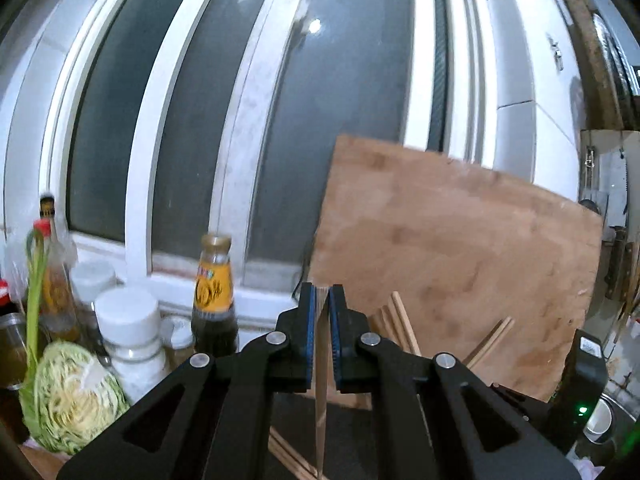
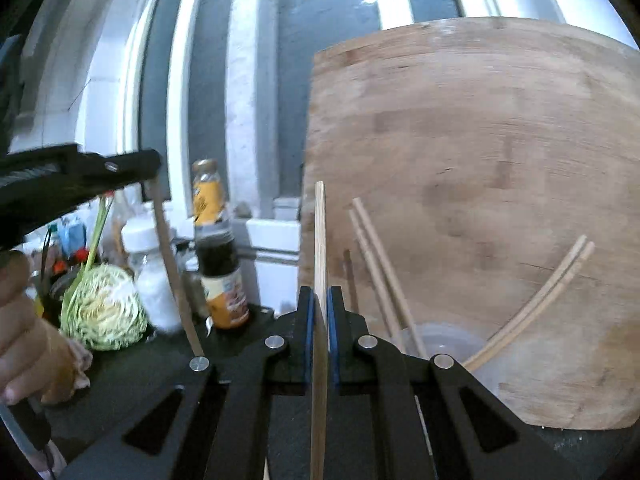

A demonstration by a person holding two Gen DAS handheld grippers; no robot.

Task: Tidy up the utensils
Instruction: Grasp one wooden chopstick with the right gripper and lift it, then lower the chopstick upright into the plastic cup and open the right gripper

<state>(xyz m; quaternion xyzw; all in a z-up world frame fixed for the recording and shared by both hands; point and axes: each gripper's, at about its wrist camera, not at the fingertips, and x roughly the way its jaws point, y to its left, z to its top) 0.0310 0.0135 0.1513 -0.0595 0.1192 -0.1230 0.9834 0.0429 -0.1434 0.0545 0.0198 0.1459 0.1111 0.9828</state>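
My left gripper is shut on a wooden chopstick that hangs down between its blue pads. My right gripper is shut on another chopstick, which stands upright above the pads. In the right wrist view the left gripper shows at the left with its chopstick dangling below it. Just past the right gripper, a clear cup holds several chopsticks that lean against a wooden cutting board. The same chopsticks show beyond the left gripper.
The cutting board leans on the window. A sauce bottle, white jars and half a cabbage crowd the left. Loose chopsticks lie on the dark counter below. A person's hand grips the left tool.
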